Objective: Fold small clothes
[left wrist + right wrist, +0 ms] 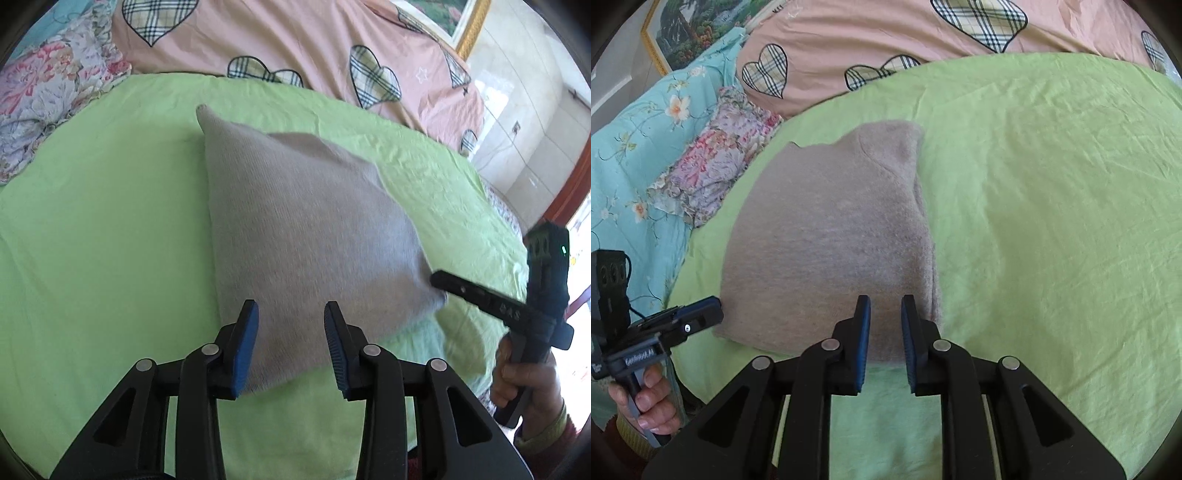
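A grey knitted garment (295, 229) (831, 240) lies folded into a flat, roughly rectangular shape on a green sheet (92, 221) (1052, 221). My left gripper (291, 310) hovers over the garment's near edge, its blue pads apart and pressing on nothing. My right gripper (886, 301) stands over the near right corner with a narrow gap between its pads, and cloth shows behind the gap. In the left wrist view the right gripper (439, 278) has its tip at the garment's right corner. In the right wrist view the left gripper (714, 306) sits beside the garment's left edge. A hand holds each handle.
A pink quilt with plaid hearts (295, 44) (886, 44) is bunched along the far side of the sheet. A floral cushion (48, 92) (716, 158) and a turquoise flowered cloth (631, 147) lie at the left. A framed picture (690, 29) hangs behind.
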Demonstrator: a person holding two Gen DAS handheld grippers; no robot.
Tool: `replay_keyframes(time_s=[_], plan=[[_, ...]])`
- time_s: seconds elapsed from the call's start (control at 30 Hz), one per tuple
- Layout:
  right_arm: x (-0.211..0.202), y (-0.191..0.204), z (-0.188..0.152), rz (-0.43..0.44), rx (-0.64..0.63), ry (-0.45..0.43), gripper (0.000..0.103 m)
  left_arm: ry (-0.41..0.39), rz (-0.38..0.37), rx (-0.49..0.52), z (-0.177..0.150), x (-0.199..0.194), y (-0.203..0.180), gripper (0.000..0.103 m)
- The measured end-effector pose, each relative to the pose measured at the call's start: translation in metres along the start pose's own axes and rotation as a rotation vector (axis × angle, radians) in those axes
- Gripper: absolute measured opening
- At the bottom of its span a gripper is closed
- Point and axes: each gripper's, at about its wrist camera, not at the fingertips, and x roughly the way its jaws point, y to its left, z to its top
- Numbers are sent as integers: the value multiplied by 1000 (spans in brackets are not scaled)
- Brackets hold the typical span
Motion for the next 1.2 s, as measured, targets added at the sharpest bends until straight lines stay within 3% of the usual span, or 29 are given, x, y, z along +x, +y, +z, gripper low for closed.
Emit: replay_keyframes(time_s=[0.1, 0.27, 0.43, 0.53, 0.63, 0.87, 1.07, 1.13, 1.2], plan=[[-5, 4, 6, 39, 9, -19, 18, -16, 20, -12, 16, 6, 2, 37], [8, 10, 35, 49, -22, -40, 18, -34, -25, -20, 44, 23, 0, 37], [37, 7, 61, 46, -18, 4, 18, 9, 8, -41, 58, 46, 14, 38], [62, 4, 61, 26, -12, 85, 19, 40, 36, -17, 59, 59, 13, 39], [69, 0, 57, 32, 6, 84, 19, 41, 63, 9, 60, 64, 10, 41], [31, 2, 53, 50, 20, 35, 20, 13, 103, 6, 46, 38, 3, 42], [0, 14, 32, 69, -3, 1, 34, 18, 145, -24, 13, 14, -2, 42], [-5, 20, 23, 62, -22, 4, 35, 24, 160, -40, 2, 8, -2, 45], [-8, 23, 16, 58, -31, 1, 38, 34, 172, -51, -9, 3, -3, 55]])
